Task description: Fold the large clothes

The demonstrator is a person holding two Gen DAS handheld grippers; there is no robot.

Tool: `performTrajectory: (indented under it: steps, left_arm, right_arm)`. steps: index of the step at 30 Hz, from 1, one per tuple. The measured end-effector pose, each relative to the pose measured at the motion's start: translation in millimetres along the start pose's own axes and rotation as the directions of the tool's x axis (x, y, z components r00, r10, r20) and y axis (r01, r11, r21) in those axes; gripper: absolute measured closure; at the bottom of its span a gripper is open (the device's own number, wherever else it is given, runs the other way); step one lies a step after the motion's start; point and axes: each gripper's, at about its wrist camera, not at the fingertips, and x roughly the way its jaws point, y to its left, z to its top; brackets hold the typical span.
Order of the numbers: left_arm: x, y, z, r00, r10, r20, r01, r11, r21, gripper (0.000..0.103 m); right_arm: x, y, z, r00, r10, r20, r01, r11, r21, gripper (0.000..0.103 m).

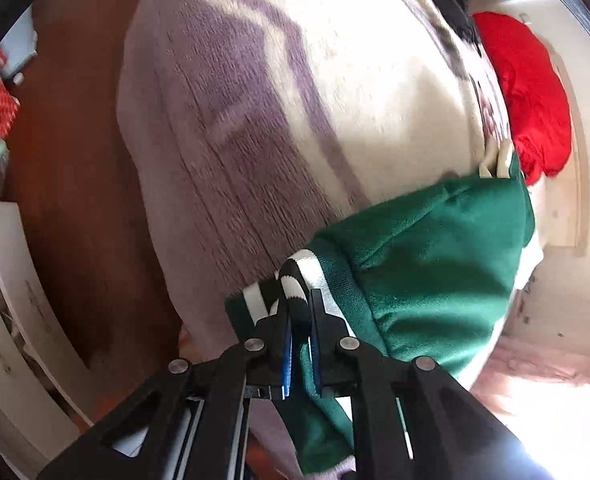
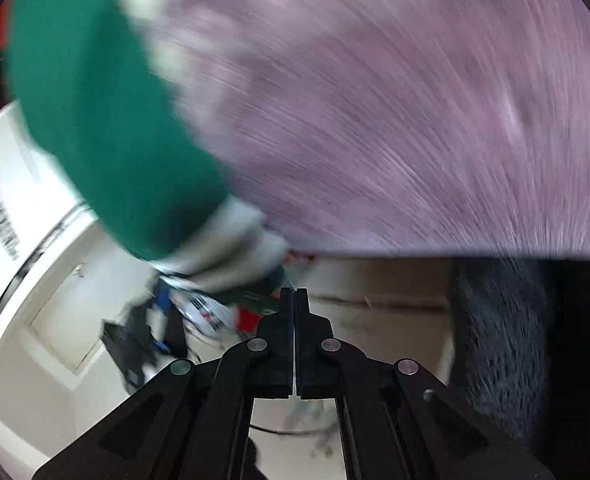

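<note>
A large green garment (image 1: 427, 256) with a black-and-white striped band (image 1: 295, 276) lies on the edge of a bed covered by a lilac and cream blanket (image 1: 255, 100). My left gripper (image 1: 299, 300) is shut on the striped band, and green cloth hangs down between its blue pads. In the blurred right wrist view the green garment (image 2: 95, 100) runs from the upper left down to my right gripper (image 2: 294, 292). That gripper's jaws are pressed together. The garment's pale edge ends just left of the tips, and I cannot tell whether any of it is pinched.
A red garment (image 1: 531, 92) lies at the far right of the bed beside a white ledge. Brown wood floor (image 1: 67, 160) and white furniture (image 1: 11, 280) are on the left. A white panelled door (image 2: 55, 320) and a dark fuzzy cloth (image 2: 495, 340) sit below the blanket (image 2: 395, 120).
</note>
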Motion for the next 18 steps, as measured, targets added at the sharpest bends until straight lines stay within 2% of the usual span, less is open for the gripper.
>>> performTrajectory:
  steps: [1,3,4,5,6,8,11,14,15,16,17,18]
  left_arm:
    - [-5.5,-3.0,-4.1,1.0,-0.011,-0.001,0.011,1.0,0.022,0.093]
    - [-21.4,-0.8,-21.7,1.0,-0.029,-0.006,0.029,0.999,0.022,0.073]
    - [-28.2,1.9,-33.4,0.999,-0.035,-0.002,0.035,0.999,0.011,0.047]
    - [-34.3,3.6,-45.9,0.998,-0.055,0.007,0.055,0.999,-0.003,0.031]
    - [-36.6,5.0,-55.2,0.998,-0.067,0.013,0.067,0.998,-0.014,0.031]
    - [-30.6,5.5,-84.0,0.992,-0.122,-0.012,0.121,0.991,-0.053,0.031]
    - [7.6,-9.5,-111.1,0.976,-0.21,-0.065,0.201,0.972,-0.122,0.031]
    - [56.7,-36.3,-118.6,0.955,-0.282,-0.092,0.264,0.949,-0.172,0.031]
    - [68.6,-43.7,-118.4,0.962,-0.257,-0.091,0.241,0.957,-0.163,0.031]
    - [77.5,-52.7,-116.5,0.982,-0.174,-0.067,0.165,0.978,-0.128,0.033]
    - [82.5,-61.5,-114.9,0.994,-0.106,-0.014,0.105,0.99,-0.098,0.036]
    - [80.6,-63.4,-116.2,0.996,-0.085,0.016,0.086,0.992,-0.093,0.042]
  right_arm:
    - [1.1,-9.9,-0.7,0.998,0.052,-0.026,-0.052,0.998,0.037,0.103]
    - [-7.3,-9.7,0.3,0.996,0.088,-0.011,-0.088,0.996,0.023,0.102]
    - [-17.5,-7.3,1.3,0.994,0.106,-0.002,-0.106,0.994,-0.008,0.101]
    - [-18.1,-4.5,-1.7,0.994,0.109,0.002,-0.109,0.994,-0.025,0.09]
    - [-27.4,0.8,-0.2,0.996,0.088,0.014,-0.087,0.995,-0.054,0.063]
    - [-45.3,7.5,2.1,0.997,0.077,0.031,-0.073,0.991,-0.108,0.035]
    - [-62.6,24.1,8.5,0.997,0.061,0.045,-0.054,0.987,-0.153,0.035]
    - [-82.9,41.5,24.4,0.996,0.038,0.079,-0.024,0.986,-0.164,0.035]
    - [-90.0,46.2,30.2,0.996,0.025,0.085,-0.011,0.987,-0.16,0.035]
    - [-95.4,48.3,32.9,0.995,0.005,0.099,0.011,0.988,-0.152,0.035]
    - [-103.5,49.9,40.4,0.994,0.002,0.107,0.015,0.989,-0.15,0.035]
    - [-116.4,55.1,50.0,0.994,-0.009,0.112,0.026,0.988,-0.153,0.035]
